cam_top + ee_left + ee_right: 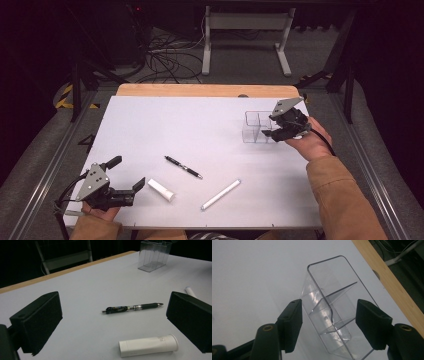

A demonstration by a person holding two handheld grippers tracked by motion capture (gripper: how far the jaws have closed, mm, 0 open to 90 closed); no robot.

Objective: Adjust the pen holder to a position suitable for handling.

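A clear plastic organizer box (255, 126) with dividers stands at the table's far right. My right gripper (270, 131) reaches it from the right. In the right gripper view its jaws (331, 322) straddle the near end of the box (329, 290), with both pads close beside the walls; no firm press shows. My left gripper (129, 171) rests at the near left, open and holding nothing. Ahead of its jaws (115, 320) lie a black pen (132, 307) and a short white tube (147, 345).
A long white stick (220, 194) lies near the front edge, right of the short white tube (161, 190). The black pen (183, 167) lies mid-table. The white mat (200, 125) ends at a wooden strip (200, 90) at the far side. Cables and a stand are on the floor beyond.
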